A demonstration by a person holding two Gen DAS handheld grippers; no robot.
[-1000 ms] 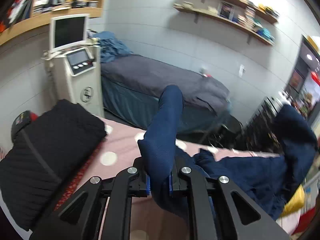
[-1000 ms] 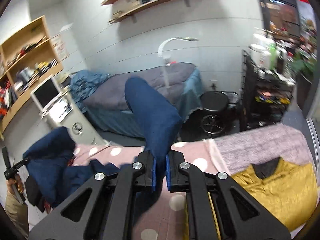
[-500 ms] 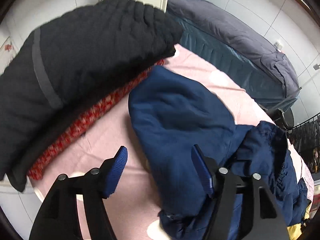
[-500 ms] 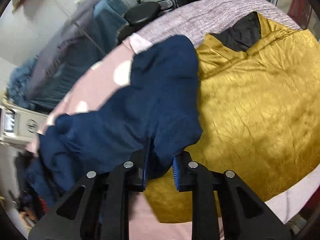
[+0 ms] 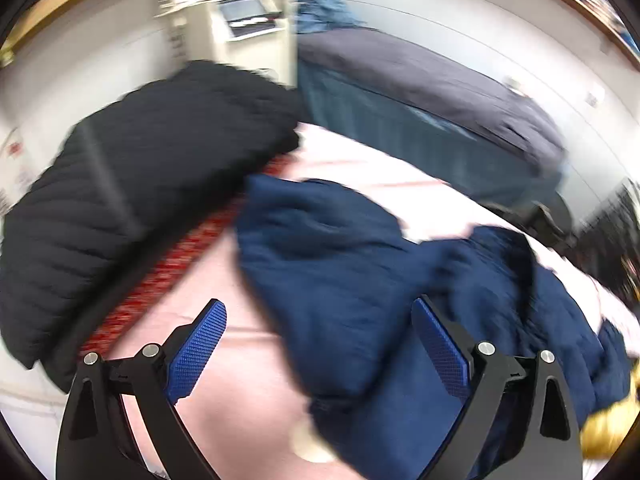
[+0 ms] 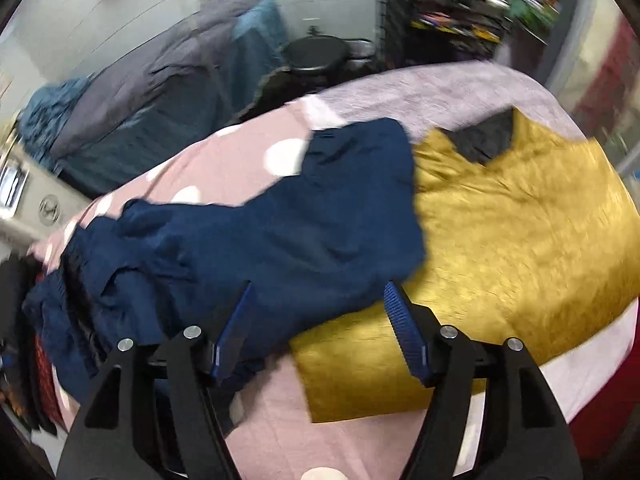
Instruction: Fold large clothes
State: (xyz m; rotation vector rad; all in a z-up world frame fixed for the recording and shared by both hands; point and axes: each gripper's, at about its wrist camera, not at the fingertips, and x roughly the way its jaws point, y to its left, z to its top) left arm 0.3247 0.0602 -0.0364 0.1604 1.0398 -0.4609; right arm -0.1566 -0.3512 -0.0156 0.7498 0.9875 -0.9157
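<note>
We see a navy blue garment [image 6: 280,232], a mustard yellow garment [image 6: 520,232], a black ribbed garment [image 5: 140,184], and a pink cover with white dots [image 6: 224,168].

Navy blue garment [image 6: 280,236]: crumpled, lying loose on the pink polka-dot bedspread [image 6: 224,168], one end at 3 o'clock overlapping the yellow garment [image 6: 520,240].

No readable text, round emblem on the cream machine [image 6: 48,207] too blurred to make out
</note>
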